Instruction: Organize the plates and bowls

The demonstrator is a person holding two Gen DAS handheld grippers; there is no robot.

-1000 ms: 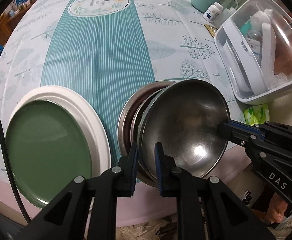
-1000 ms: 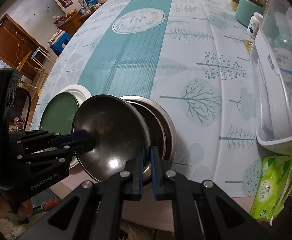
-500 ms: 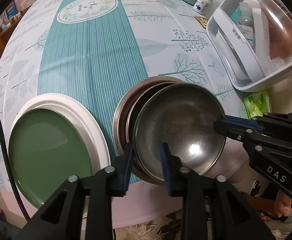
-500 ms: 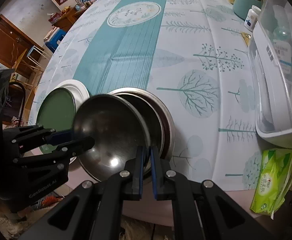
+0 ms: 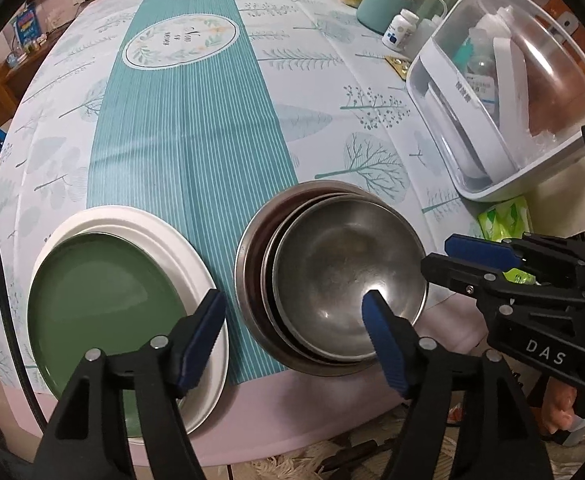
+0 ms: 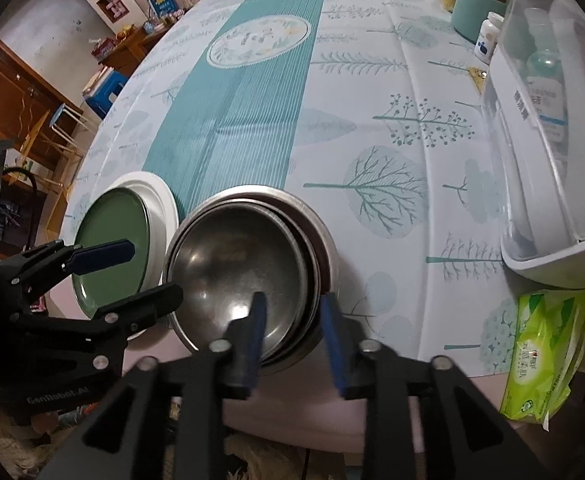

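A steel bowl (image 5: 344, 276) rests nested on top of a stack of steel bowls (image 5: 252, 248) near the table's front edge; it also shows in the right wrist view (image 6: 236, 264). Left of the stack a green plate (image 5: 100, 308) lies on a white plate (image 5: 160, 236). My left gripper (image 5: 294, 320) is open, its fingers astride the stack's near left rim and holding nothing. My right gripper (image 6: 292, 320) is open around the stack's near right rim, also empty. Each gripper shows in the other's view, the right gripper (image 5: 444, 256) and the left gripper (image 6: 148, 272).
A clear lidded white bin (image 5: 504, 92) of bottles stands at the right. A green tissue pack (image 6: 544, 344) lies near the front right edge. A teal canister (image 5: 384, 4) and a pill bottle (image 5: 398, 28) stand at the back right. The tablecloth (image 5: 188, 128) has a teal stripe.
Both grippers were shut on the top steel bowl's rim and lowered it into the stack. Both have opened and let go; the bowl now lies nested.
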